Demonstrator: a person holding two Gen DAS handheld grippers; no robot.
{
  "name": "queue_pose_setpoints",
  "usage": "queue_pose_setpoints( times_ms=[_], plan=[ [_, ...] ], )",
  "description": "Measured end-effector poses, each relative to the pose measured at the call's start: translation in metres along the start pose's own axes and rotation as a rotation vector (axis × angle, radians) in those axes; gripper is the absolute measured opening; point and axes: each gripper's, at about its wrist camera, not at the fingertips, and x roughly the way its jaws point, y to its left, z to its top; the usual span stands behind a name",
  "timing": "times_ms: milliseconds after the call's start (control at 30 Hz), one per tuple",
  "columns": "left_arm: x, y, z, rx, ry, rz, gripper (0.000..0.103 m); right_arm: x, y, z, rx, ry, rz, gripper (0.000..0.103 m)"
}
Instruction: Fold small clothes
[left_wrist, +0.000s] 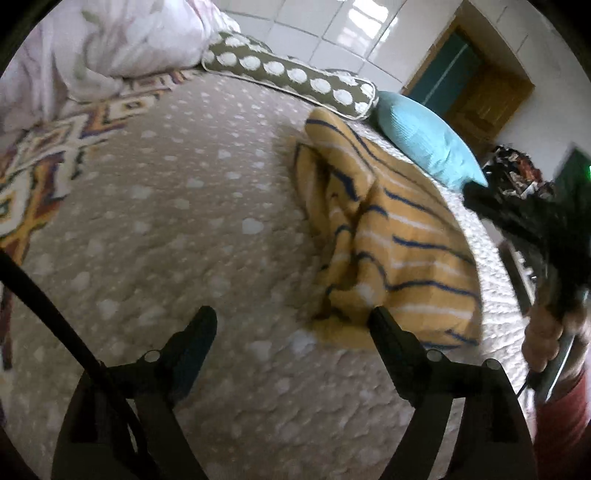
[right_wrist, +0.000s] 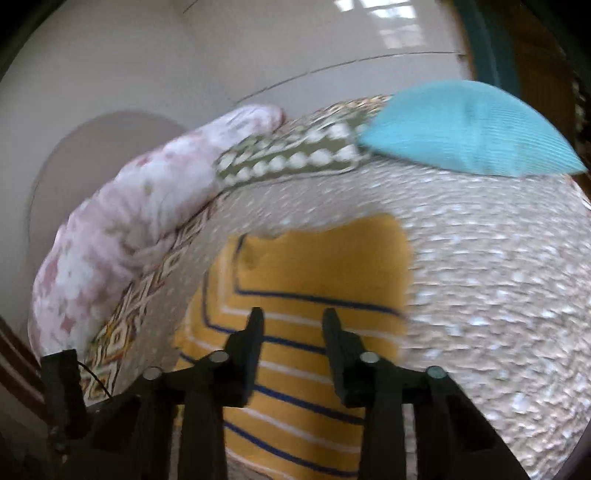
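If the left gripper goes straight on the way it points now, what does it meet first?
Probably the bedspread: the left gripper points down at bare spotted cover. The striped garment lies just to its right, near one finger, so depth leaves some doubt.

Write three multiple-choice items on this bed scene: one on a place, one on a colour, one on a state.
1. Where does the turquoise pillow lie?
A. Beside the spotted bolster, at the bed's far edge
B. On the striped garment
C. On the floor

2. What colour are the thin dark stripes on the yellow garment?
A. Red
B. Blue
C. Green

3. How do the left gripper fingers stand?
A. Shut on the garment
B. Pressed together, empty
C. Wide apart, empty

Answers:
1 A: its corner meets the bolster's end.
2 B: blue lines alternate with white ones.
3 C: only the bedspread shows between them.
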Motion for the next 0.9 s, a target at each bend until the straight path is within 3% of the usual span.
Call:
queue_pose_setpoints(
  times_ms=[100,167,300,433,500,667,800,900],
  plan=[
    [0.002,-0.002,-0.014,0.039,-0.038,0.035,0.084,0.041,0.032,0.004,-0.020,0.061,0.055,0.016],
    [0.000,-0.002,-0.018,0.052,-0.056,0.040,0.084,0.069,0.045,0.006,-0.025,0.100,0.072,0.016],
    [-0.004,0.006,-0.021,0.030,-0.088,-0.023,0.088,0.135,0.060,0.012,-0.081,0.164,-0.049,0.014],
    [-0.005,0.015,-0.020,-0.022,-0.103,-0.092,0.089,0.156,0.053,0.015,-0.047,0.177,-0.084,0.010],
    [-0.005,0.015,-0.019,-0.028,-0.105,-0.100,0.089,0.144,0.054,0.017,-0.044,0.160,-0.075,0.011],
    [-0.005,0.014,-0.020,-0.025,-0.105,-0.098,0.089,0.067,0.044,0.005,-0.010,0.047,-0.004,0.015],
    [-0.003,0.013,-0.019,-0.018,-0.098,-0.089,0.090,0.018,0.025,-0.037,-0.032,0.029,-0.020,0.015],
    [-0.002,0.011,-0.019,-0.013,-0.093,-0.079,0.090,-0.008,-0.002,-0.084,-0.037,0.064,-0.085,0.023]
  ],
)
